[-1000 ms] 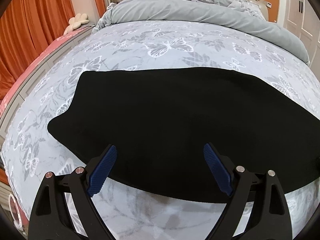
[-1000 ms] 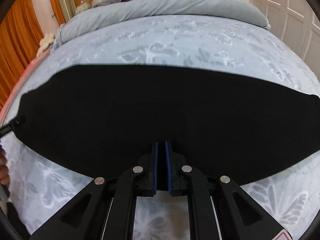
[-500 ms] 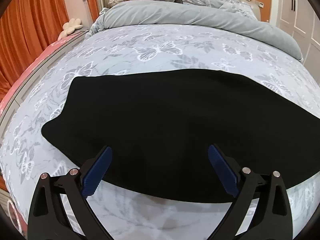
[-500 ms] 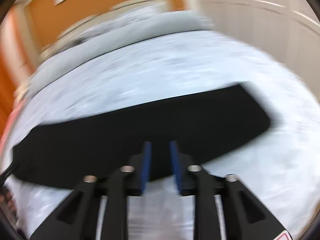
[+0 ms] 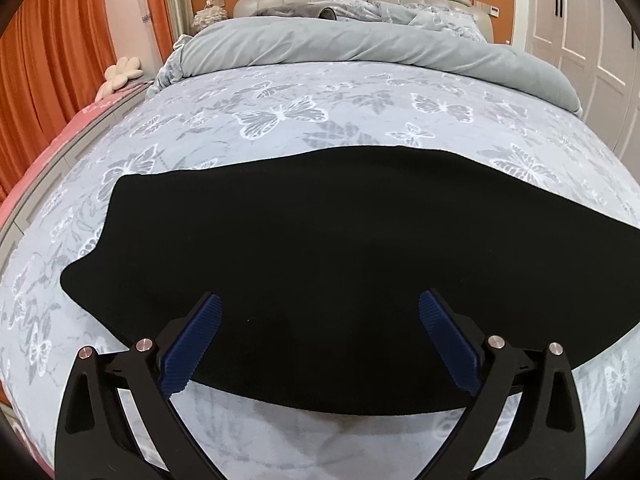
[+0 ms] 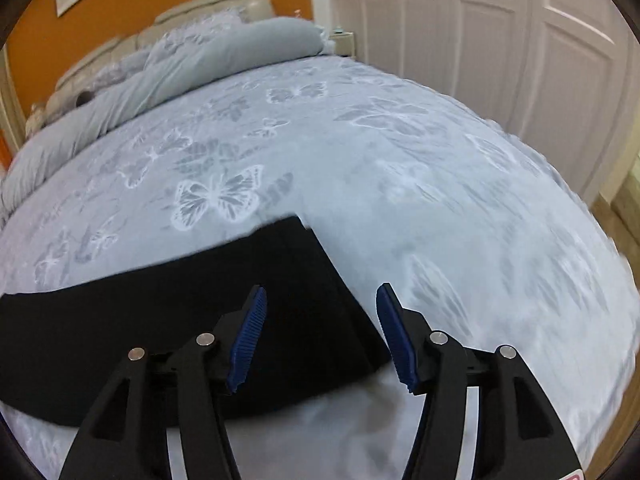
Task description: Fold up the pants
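Over black pants (image 5: 340,248) — left hand-held gripper (image 5: 320,320) spread; right hand-held gripper (image 6: 318,316) seemingly empty, opening.

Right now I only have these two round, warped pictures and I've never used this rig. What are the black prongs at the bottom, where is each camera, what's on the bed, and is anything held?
The black prongs are two hand-held grippers, one in each of a person's hands. Each carries a wide-angle camera looking forward along its two blue-padded fingers, hence the bulging picture.

One view is from the left gripper, which is wide open above the near edge of the black pants. These lie flat on the butterfly-print bedspread, with a grey duvet bunched near the headboard.

The other view is from the right gripper, over the pants' end nearest the white wardrobe doors. Its jaws are opening, with no cloth pinched between them.

Neither gripper holds anything.
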Motion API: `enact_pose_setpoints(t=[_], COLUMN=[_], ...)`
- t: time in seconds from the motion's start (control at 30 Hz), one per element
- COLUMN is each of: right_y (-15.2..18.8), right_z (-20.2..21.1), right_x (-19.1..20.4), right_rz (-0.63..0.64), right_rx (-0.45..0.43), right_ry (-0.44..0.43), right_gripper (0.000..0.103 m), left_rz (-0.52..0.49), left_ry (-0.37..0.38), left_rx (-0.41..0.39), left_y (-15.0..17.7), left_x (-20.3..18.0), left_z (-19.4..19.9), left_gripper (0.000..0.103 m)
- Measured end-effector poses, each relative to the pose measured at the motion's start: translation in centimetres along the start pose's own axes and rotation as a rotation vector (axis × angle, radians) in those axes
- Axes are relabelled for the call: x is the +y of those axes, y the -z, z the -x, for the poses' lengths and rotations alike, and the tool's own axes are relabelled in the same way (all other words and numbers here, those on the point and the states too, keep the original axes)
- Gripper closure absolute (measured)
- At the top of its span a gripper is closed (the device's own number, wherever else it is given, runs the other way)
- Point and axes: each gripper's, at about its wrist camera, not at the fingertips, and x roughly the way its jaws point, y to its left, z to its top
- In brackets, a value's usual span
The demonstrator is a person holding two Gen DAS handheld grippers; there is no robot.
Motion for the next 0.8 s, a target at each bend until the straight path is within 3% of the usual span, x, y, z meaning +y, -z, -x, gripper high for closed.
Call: enact_pose_setpoints(t=[0.03,0.07,0.13,0.27,0.3,0.37,0.4,0.43,0.47,0.5,0.57,0.7,0.8], right_y=[-0.6,-0.9,-1.5,-2.9,-2.9,-2.0,-1.7,-1.8,-1.8,-1.5,-0.7,2.2,3.7], right_z=[-0.9,-1.8,-2.8,-0.8,-2.1,-5.1,-5.0,-3.4,-2.5,-0.8,1.3,3.0,2.4], right_x=[0.4,0.9,1.9,1.5,0.5,-0.5,-0.4,-0.3,-0.5,-0.9,-1.7,-4.2,-3.9], right_rz=[0.011,0.026,0.064,0.096,0.080,0.066,0.075,0.051,0.021,-0.018,-0.038,-0.134,-0.131], right_rx=[0.013,0.022,0.040,-0.095,-0.063,0.041,0.024,-0.024,-0.040,-0.069,-0.100,-0.030,0.016], right_ry=[-0.001,-0.002,-0.028,0.040,0.068,0.070,0.073,0.054,0.019,-0.009,0.004,-0.069,-0.078], right_gripper=[0.047,0.057,0.097,0.097,0.097,0.094,0.091,0.081,0.060,0.055,0.051,0.048,0.044], left_rz=[0.003,0.005,0.011,0.024,0.026,0.021,0.016,0.011,0.008,0.008,0.010,0.015,0.005], left_ry=[-0.001,-0.006,-0.020,-0.034,-0.036,-0.037,-0.038,-0.038,-0.037,-0.033,-0.028,-0.008,0.007], left_rx=[0.000,-0.001,-0.005,-0.010,-0.011,-0.007,-0.006,-0.005,-0.004,-0.005,-0.008,-0.009,-0.015], left_y=[-0.1,-0.1,-0.2,-0.3,-0.3,-0.3,-0.3,-0.2,-0.2,-0.2,-0.2,-0.2,-0.1], left_x=[0.1,0.1,0.4,0.7,0.7,0.6,0.5,0.4,0.4,0.4,0.3,0.2,-0.2], left_z=[-0.1,-0.2,-0.3,-0.4,-0.5,-0.7,-0.7,-0.7,-0.7,-0.6,-0.4,-0.1,0.3], left_gripper=[0.006,0.006,0.006,0.006,0.006,0.006,0.006,0.006,0.006,0.006,0.006,0.006,0.006])
